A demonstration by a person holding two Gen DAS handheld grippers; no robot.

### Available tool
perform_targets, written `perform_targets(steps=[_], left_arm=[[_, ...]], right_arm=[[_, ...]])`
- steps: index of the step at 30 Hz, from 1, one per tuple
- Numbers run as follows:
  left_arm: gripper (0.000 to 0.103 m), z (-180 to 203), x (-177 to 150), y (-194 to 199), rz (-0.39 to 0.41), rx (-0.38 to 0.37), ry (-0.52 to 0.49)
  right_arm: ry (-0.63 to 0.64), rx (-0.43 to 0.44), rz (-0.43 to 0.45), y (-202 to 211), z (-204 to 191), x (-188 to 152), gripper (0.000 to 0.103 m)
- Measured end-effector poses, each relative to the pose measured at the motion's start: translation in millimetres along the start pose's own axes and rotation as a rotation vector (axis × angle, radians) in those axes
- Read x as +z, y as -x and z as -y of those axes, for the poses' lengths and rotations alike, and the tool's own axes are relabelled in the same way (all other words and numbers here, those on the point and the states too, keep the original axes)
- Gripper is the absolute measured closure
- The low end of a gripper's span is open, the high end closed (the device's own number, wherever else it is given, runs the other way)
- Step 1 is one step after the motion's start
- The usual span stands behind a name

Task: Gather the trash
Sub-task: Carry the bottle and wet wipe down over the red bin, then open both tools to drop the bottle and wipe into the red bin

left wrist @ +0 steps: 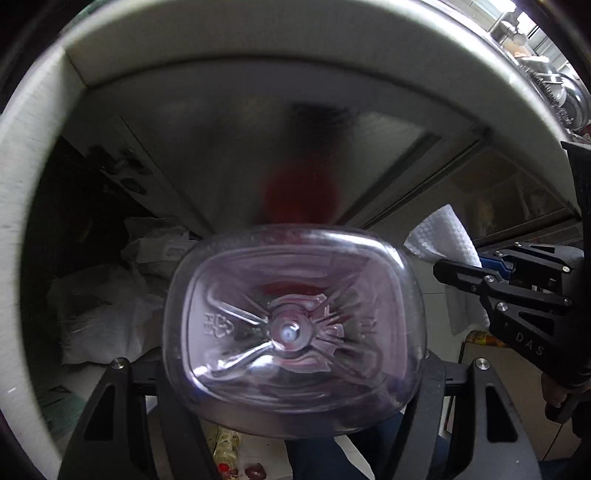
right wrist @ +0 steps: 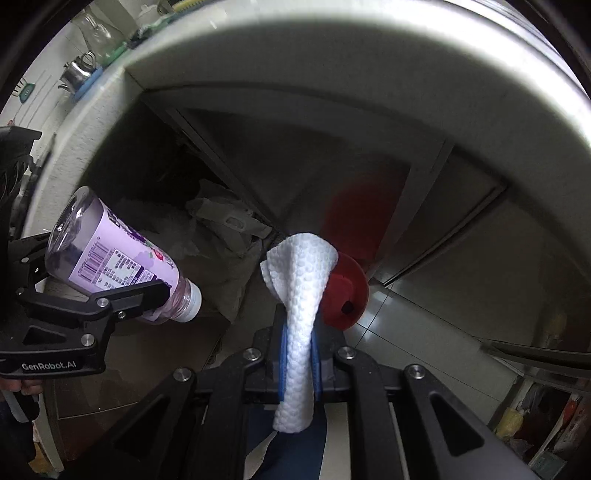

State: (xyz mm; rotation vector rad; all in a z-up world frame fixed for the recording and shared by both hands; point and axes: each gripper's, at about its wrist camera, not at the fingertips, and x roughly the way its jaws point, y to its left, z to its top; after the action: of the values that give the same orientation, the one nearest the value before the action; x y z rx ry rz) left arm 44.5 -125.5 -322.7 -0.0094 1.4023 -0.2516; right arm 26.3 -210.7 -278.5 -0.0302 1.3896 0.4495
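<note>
A left hand-held gripper (right wrist: 147,295) clasped an empty clear plastic bottle (right wrist: 110,254) with a purple label, its jaws set wide around the body near the neck, while the right hand-held gripper (right wrist: 299,354) was clenched tight on a twisted white paper towel (right wrist: 301,295). Both tools pointed steeply down in front of a pale table (right wrist: 332,55) edge, above the open, shadowed space beneath it. The bottle lay tilted, its uncapped mouth angled downward and its ribbed base filling the left wrist view (left wrist: 291,328). The towel stood up from between the blue pads and flared open at its top, partly covering a red rounded object (right wrist: 347,291) on the tiled floor (right wrist: 399,306) behind it. Crumpled white plastic bags (left wrist: 107,295) were heaped in the dark recess to the left. A metal kettle (right wrist: 75,75) and a glass jar (right wrist: 98,35) stood on the table top, seen at the upper left of the right wrist view. Small scraps of litter (left wrist: 225,446) lay on the floor below the bottle. What the red object was could not be told.
</note>
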Motion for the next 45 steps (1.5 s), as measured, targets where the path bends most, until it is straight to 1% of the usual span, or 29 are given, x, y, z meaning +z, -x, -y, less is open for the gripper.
perform_targets(steps=[6, 8, 11, 17, 20, 21, 25, 29, 31, 33, 38, 42, 45], left_arm=[[0.036, -14, -3, -103, -0.058, -0.045, 0.001], [0.036, -14, -6, -137, -0.077, -0.039, 0.004], [0.036, -14, -6, -175, -0.095, -0.042, 0.0], [0.036, -19, -10, -237, -0.13, -0.041, 0.005], [0.036, -30, -11, -263, -0.156, -0.047, 0.006], [0.036, -30, -10, -268, -0.164, -0.048, 0.0], [0.036, -30, -12, -282, -0.179, -0.028, -0.038], [0.034, -34, -11, -286, -0.169, -0.046, -0.032], [0.028, -37, -9, -284, -0.157, -0.06, -0.024], [0.026, -39, -7, -285, -0.15, -0.07, -0.018], [0.026, -44, -5, -284, -0.154, -0.08, 0.002], [0.026, -43, -6, -270, -0.159, -0.05, 0.006], [0.026, -42, -7, -251, -0.139, -0.039, 0.003]], right_arm=[[-0.037, 0.003, -0.058, -89, 21, -3, 0.094], [-0.057, 0.004, -0.085, -121, 29, -8, 0.094], [-0.076, 0.009, -0.12, -161, 37, -15, 0.094], [-0.05, 0.007, -0.138, -208, 46, -23, 0.093], [-0.044, 0.015, -0.155, -227, 51, -28, 0.093], [-0.041, 0.02, -0.159, -223, 59, -33, 0.093], [-0.027, 0.022, -0.161, -228, 68, -39, 0.093], [-0.032, 0.034, -0.164, -234, 71, -41, 0.093], [-0.02, 0.033, -0.167, -237, 71, -41, 0.093], [-0.003, 0.019, -0.17, -239, 70, -40, 0.092], [-0.026, 0.015, -0.171, -241, 71, -37, 0.083], [-0.038, 0.018, -0.165, -237, 69, -36, 0.081], [-0.039, 0.017, -0.162, -230, 65, -35, 0.075]])
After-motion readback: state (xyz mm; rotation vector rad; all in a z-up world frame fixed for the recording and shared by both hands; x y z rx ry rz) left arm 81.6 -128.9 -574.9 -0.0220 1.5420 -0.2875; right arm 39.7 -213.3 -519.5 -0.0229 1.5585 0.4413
